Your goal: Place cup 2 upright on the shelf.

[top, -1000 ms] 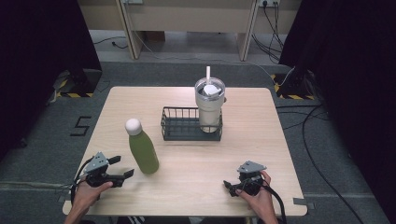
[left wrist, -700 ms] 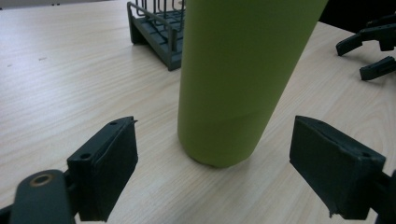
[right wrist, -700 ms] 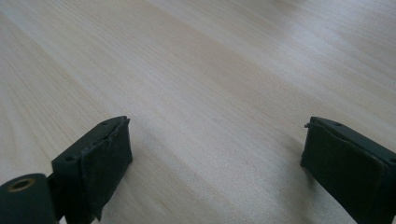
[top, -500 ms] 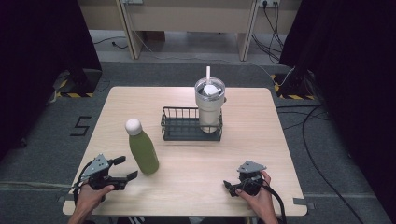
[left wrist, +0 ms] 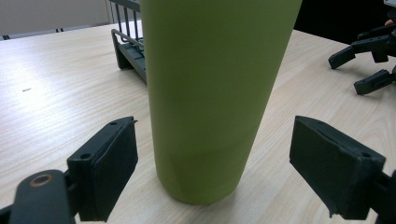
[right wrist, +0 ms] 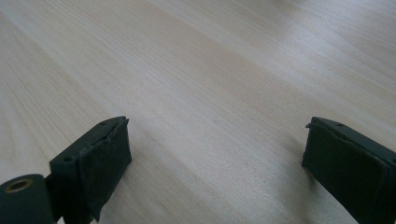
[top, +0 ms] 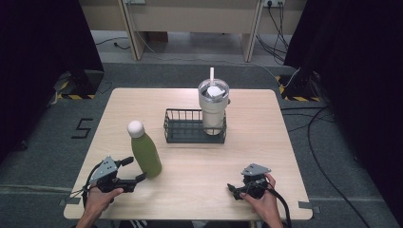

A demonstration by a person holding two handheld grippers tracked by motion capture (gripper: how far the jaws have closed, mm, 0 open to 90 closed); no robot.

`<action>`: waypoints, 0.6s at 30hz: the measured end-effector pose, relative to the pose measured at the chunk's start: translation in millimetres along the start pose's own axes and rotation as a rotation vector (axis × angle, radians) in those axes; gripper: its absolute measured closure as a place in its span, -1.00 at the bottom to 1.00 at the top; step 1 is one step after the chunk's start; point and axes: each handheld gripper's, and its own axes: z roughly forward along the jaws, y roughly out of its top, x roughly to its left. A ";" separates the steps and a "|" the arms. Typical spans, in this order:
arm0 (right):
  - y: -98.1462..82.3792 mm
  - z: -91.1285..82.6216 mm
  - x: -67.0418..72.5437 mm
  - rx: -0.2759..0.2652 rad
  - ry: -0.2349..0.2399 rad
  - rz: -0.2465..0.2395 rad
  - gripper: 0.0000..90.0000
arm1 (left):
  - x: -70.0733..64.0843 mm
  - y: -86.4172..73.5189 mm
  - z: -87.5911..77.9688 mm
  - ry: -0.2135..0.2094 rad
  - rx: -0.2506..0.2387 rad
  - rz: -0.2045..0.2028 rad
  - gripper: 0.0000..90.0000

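The green bottle (top: 146,156) stands upright on the table (top: 266,142), long axis vertical, white cap up. It sits between the spread jaws of the left gripper (top: 134,170), neither pad touching it. That gripper lies level, aimed at the bottle's base. The right gripper (top: 235,190), well apart from the bottle, rests low with jaws open over bare wood.

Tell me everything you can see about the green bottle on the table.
The green bottle is a slim, matte, olive-green flask, metal by the look of it, with a rounded white cap on its narrow neck. It stands upright on the wooden table, capped, near the front left, apart from the black wire basket behind it. The left gripper has its open jaws on either side of the bottle's base; in the left gripper view there are gaps between pads and bottle, so nothing but the table touches it.
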 end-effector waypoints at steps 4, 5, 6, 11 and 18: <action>0.0 0.0 -0.2 0.000 -0.001 -0.001 -0.83 | -1.4 1.5 3.7 0.004 0.004 0.014 -0.67; 0.0 0.0 -0.2 0.000 0.000 -0.001 -0.83 | -1.4 1.8 4.9 0.007 0.004 0.018 -0.67; 0.0 0.0 0.0 0.000 0.000 0.000 -0.83 | -1.3 1.8 5.9 0.005 0.005 0.016 -0.67; 0.2 0.3 -0.4 -0.001 0.000 -0.004 -0.83 | -0.1 3.4 10.1 0.001 -0.004 0.018 -0.67; 0.2 0.4 -0.6 -0.001 0.000 -0.006 -0.83 | -1.5 7.7 17.7 -0.001 -0.002 0.030 -0.67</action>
